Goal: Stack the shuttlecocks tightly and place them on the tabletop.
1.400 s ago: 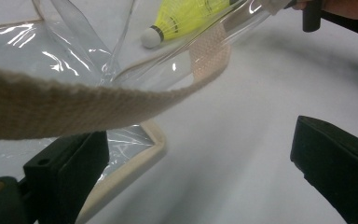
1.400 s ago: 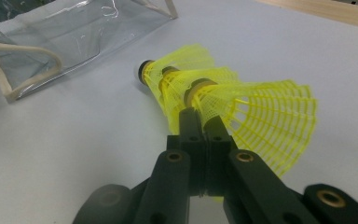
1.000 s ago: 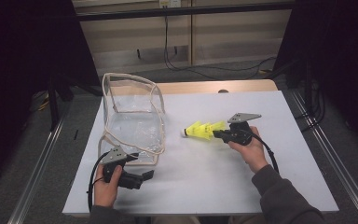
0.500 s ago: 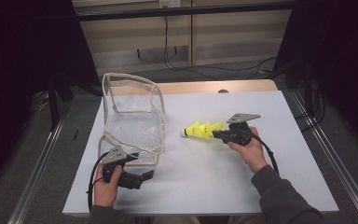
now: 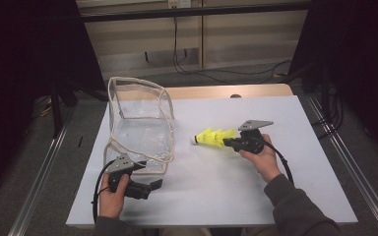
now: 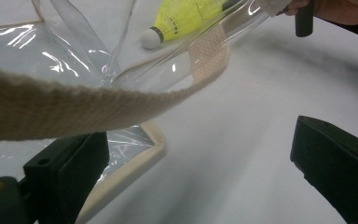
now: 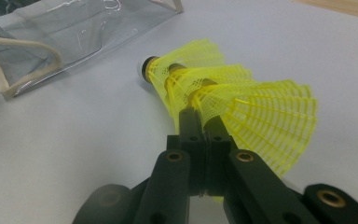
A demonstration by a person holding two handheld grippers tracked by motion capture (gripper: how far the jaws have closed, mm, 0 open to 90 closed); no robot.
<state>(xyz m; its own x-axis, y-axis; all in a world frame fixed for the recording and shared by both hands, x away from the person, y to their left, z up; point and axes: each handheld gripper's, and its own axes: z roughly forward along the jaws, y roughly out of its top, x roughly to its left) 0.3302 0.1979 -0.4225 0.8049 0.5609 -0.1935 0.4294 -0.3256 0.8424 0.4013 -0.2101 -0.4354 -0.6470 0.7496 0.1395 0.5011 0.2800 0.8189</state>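
Observation:
A nested stack of yellow shuttlecocks (image 5: 214, 137) with a white cork tip lies level just above the white table, right of centre. My right gripper (image 5: 228, 142) is shut on the rim of the yellow skirt (image 7: 242, 98), its jaws pressed together (image 7: 204, 119). A clear plastic bag (image 5: 140, 123) with beige trim stands open at the left. My left gripper (image 5: 156, 185) rests at the bag's near corner, open, with nothing between its jaws (image 6: 200, 140). The bag's beige strap (image 6: 74, 112) hangs across the left gripper view, and the shuttlecocks (image 6: 182, 18) show through the plastic.
The white table top (image 5: 275, 196) has bare room between the two hands and to the right. A wooden edge (image 5: 226, 92) runs along the far side. Metal rails (image 5: 354, 167) flank the table, and cables lie on the floor behind.

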